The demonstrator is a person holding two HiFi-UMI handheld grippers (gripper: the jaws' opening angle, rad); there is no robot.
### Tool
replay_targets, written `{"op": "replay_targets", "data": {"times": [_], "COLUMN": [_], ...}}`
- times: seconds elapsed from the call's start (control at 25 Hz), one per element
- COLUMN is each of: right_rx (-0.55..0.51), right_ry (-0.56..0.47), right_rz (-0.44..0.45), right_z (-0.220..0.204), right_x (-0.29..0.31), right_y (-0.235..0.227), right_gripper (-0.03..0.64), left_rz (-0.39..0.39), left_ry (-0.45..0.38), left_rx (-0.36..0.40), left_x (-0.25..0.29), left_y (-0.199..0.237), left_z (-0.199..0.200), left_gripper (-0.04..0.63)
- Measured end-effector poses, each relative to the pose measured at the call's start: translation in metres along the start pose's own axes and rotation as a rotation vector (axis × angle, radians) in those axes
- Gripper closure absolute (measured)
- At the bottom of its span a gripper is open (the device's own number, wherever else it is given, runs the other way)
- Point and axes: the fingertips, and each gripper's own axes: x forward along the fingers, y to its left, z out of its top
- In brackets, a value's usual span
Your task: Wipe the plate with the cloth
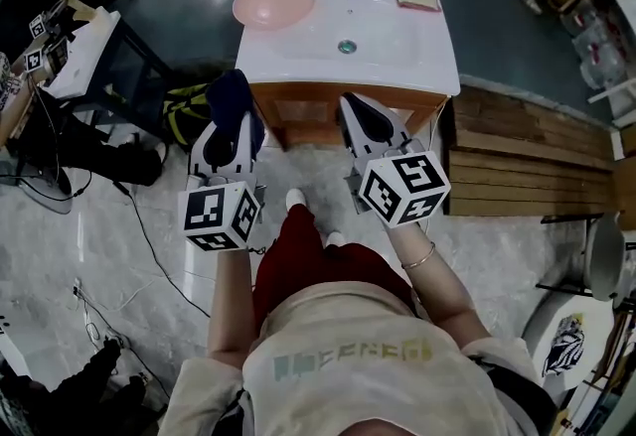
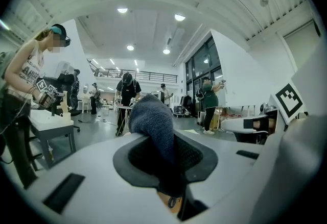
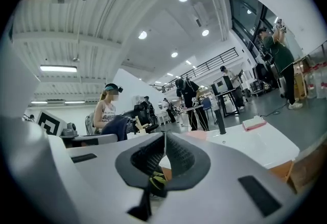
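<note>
1. The pale pink round plate (image 1: 273,2) sits on the left rear corner of the white sink top (image 1: 397,52), straight ahead of me and well apart from both claws
2. My left claw (image 1: 235,126) is the nearer one. The plate lies forward of it and a touch to its right, and up on the counter while the claw is out in front of the wooden cabinet (image 1: 308,106)
3. The plate is round, so there's no long axis to line up on and I can come in from the front
4. Left claw (image 2: 164,154): jaws clamped on the dark blue fuzzy cloth (image 2: 152,122), with a wad bulging out past the tips
5. Right claw (image 3: 164,155): jaws pressed together with nothing between them. It's further from the plate, across the basin, and I judge it free to steady the rim
</note>
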Motion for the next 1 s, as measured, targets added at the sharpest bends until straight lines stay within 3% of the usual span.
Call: {"op": "replay_targets", "data": {"times": [0.28,1.0], "right_rx": [0.007,0.035], "right_ry": [0.015,0.104], "right_rz": [-0.008,-0.163], "right_z": [0.0,-0.004], "right_x": [0.044,0.251], "right_y": [-0.024,-0.1], "right_gripper": [0.578,0.578], "left_rz": [-0.015,-0.15], "left_ry": [0.004,0.079], "left_rx": [-0.001,-0.033], "left_x": [0.054,0.25], "left_y": [0.025,0.135], "left_z": [-0.001,-0.008], "left_gripper": [0.515,0.515]}}
